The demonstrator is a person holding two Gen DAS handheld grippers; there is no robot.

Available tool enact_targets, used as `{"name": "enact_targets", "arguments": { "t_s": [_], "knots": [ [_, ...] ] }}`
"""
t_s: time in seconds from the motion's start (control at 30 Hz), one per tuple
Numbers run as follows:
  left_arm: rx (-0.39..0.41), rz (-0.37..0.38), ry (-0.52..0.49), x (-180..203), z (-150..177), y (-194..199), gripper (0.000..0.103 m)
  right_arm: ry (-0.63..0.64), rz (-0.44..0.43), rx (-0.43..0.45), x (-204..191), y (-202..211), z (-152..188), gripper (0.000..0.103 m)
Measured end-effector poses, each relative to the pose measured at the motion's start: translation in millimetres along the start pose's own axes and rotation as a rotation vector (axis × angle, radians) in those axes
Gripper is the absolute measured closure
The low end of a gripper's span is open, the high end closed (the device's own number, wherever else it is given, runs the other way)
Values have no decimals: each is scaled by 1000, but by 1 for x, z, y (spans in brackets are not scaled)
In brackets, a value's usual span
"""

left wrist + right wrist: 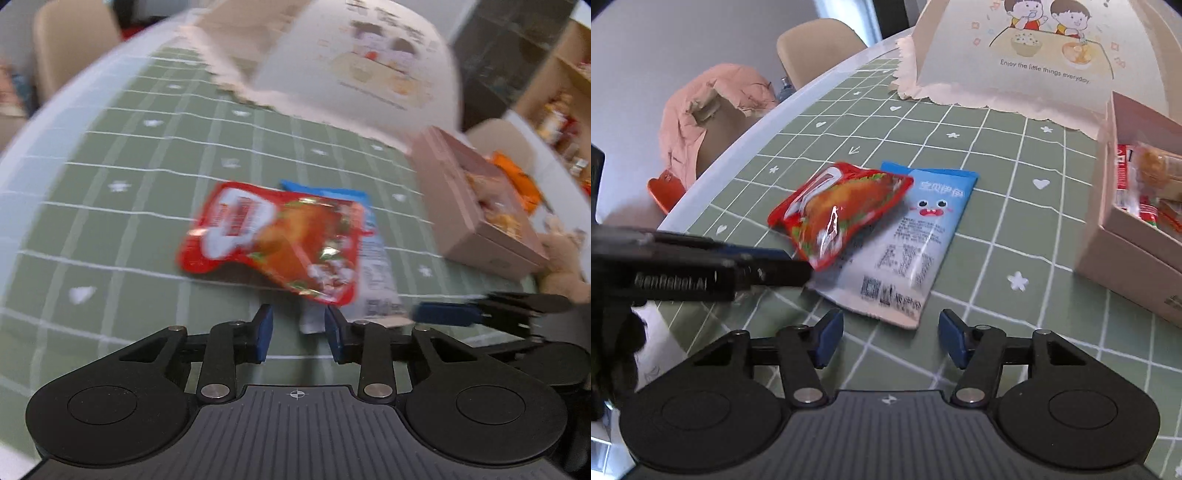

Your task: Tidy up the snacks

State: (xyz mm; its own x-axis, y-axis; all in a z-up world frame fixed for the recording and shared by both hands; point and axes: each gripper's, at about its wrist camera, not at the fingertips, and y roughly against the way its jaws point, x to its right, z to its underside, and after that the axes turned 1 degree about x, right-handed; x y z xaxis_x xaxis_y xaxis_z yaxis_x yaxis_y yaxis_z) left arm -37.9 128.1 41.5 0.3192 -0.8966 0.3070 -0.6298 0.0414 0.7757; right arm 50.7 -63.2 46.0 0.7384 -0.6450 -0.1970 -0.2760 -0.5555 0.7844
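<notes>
A red snack packet (273, 240) lies on the green checked tablecloth, partly over a blue and white packet (373, 258). My left gripper (299, 328) is open, its blue pads just short of the red packet's near corner. In the right wrist view the red packet (842, 210) overlaps the blue packet (908, 240), and the left gripper's fingers (768, 262) reach in from the left to the red packet's near edge. My right gripper (891, 338) is open and empty, just short of the blue packet's near edge. A pink box (1123, 254) with several snacks stands at the right.
A white food cover (1027, 48) with a cartoon print stands at the back of the table. The pink box also shows in the left wrist view (480, 236), with an orange packet (517, 181) behind it. Chairs (816, 48) stand beyond the table's rim.
</notes>
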Motion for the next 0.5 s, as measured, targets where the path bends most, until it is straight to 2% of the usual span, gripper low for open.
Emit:
{"name": "enact_targets", "arguments": {
  "t_s": [0.03,0.1,0.13,0.27,0.37,0.43,0.5],
  "knots": [
    [10,-47,17,-2,-1,4,67,0,15,24,0,1,-4,43],
    [40,-134,54,-9,-4,14,70,-12,57,68,-2,-1,-14,34],
    [49,-153,77,-13,-5,19,70,-22,71,90,-4,-4,-21,28],
    [51,-135,186,-25,-7,29,70,-13,113,151,-17,-28,-50,27],
    [42,-156,196,-24,-5,33,70,69,135,228,-28,-47,-68,25],
    [31,-157,190,-21,-2,33,70,126,174,212,-32,-67,-77,25],
    [19,-153,186,-21,1,33,70,144,145,155,-32,-82,-81,27]
  ]
}}
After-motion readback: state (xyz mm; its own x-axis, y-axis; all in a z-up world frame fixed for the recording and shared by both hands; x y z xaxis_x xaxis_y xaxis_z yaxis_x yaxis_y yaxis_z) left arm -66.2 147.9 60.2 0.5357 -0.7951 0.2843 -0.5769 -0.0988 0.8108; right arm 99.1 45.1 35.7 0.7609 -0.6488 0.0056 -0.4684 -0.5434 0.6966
